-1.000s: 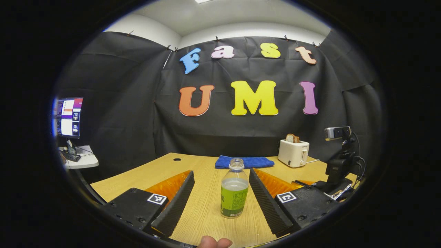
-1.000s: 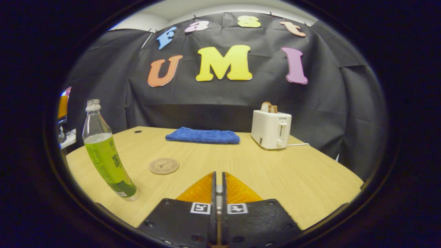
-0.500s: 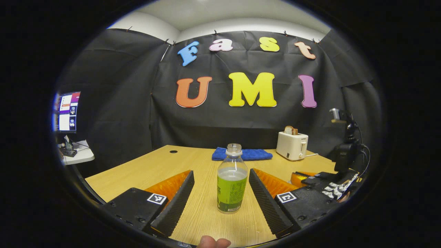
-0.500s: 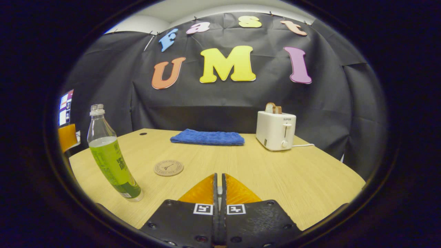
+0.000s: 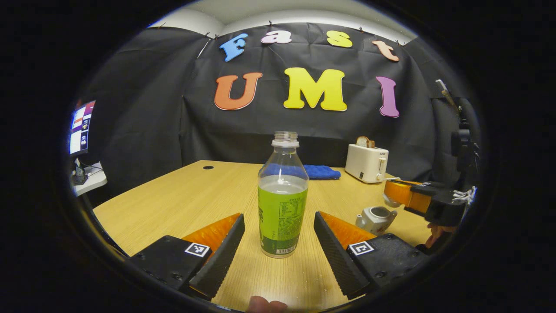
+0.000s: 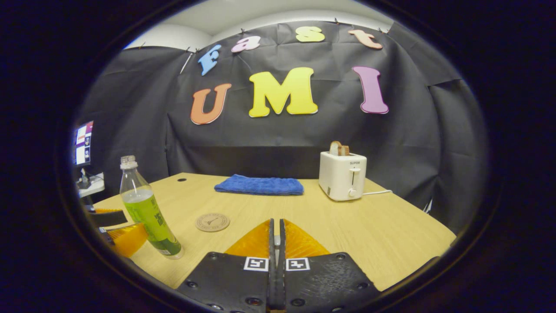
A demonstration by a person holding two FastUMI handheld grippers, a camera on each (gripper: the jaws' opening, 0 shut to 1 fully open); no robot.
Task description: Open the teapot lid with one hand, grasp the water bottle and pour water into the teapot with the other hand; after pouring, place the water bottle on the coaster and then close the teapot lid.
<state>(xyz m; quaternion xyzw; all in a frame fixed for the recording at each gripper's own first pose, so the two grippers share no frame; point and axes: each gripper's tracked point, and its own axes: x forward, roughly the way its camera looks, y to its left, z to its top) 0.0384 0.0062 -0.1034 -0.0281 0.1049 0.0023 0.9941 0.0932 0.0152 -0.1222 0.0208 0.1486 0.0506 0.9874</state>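
The left claw (image 5: 278, 243) is spread wide, and the water bottle (image 5: 282, 198) stands upright on the bench (image 5: 186, 204) in the gap between its two fingers, touching neither of them. The bottle has no cap and holds liquid to about the top of its green label. Ahead and to the right of the left claw sits the white teapot (image 5: 376, 218) with its mouth uncovered, and just above it hovers the right claw (image 5: 402, 192), held by a hand (image 5: 435, 235). In the right gripper view, the right claw (image 6: 275, 237) has its fingers pressed together on something small and pale at the tips; what that is cannot be told. From this claw, the bottle (image 6: 150, 208) stands off to the left, with the round coaster (image 6: 212, 222) lying flat between the bottle and the claw's fingers, apart from both. Farther ahead lie a folded blue cloth (image 6: 259, 184) and, to the right, a white toaster (image 6: 342, 174).
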